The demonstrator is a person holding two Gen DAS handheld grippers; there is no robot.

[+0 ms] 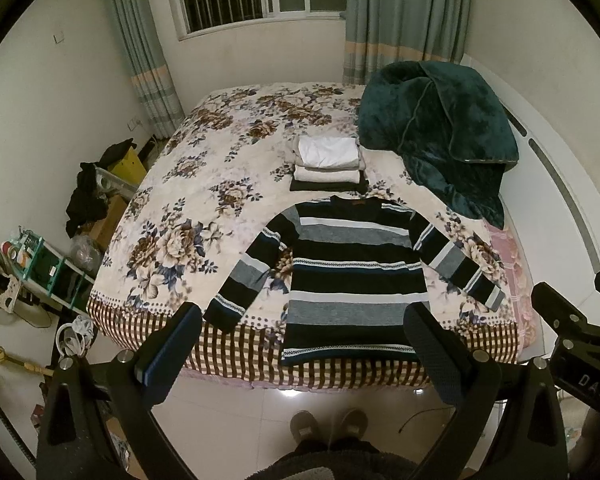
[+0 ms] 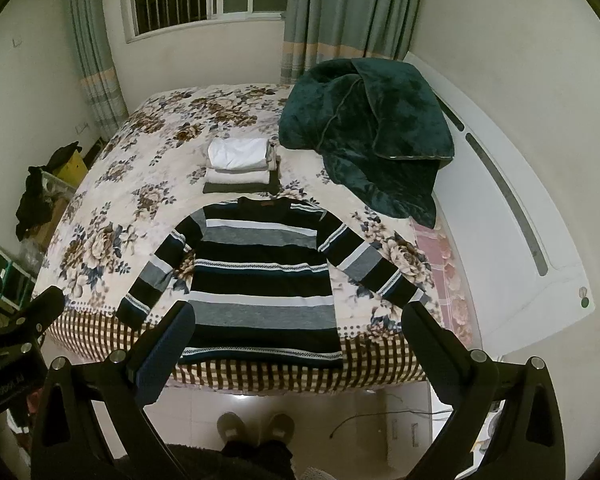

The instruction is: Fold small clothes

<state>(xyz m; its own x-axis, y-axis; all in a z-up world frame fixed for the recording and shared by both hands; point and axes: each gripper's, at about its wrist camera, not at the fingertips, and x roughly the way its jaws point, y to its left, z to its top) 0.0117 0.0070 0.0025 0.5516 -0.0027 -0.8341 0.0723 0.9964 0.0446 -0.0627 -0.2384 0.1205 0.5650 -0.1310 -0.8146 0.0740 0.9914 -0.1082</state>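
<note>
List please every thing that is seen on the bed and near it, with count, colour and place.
striped sweater: one, black, grey and white, flat at the bed's near edge, sleeves spread
folded clothes: one stack, white, cream and dark, behind the sweater
blanket: one, dark green, bunched at the far right
bedspread: one, floral cream and brown
curtains: two, grey-green, beside the window
slippers: two, grey, on the floor
left gripper: black, open
right gripper: black, open

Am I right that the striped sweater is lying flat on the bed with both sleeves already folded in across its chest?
Not quite: the striped sweater does lie flat on the bed, but both sleeves are spread outward, not folded in. Both wrist views show this.
</note>
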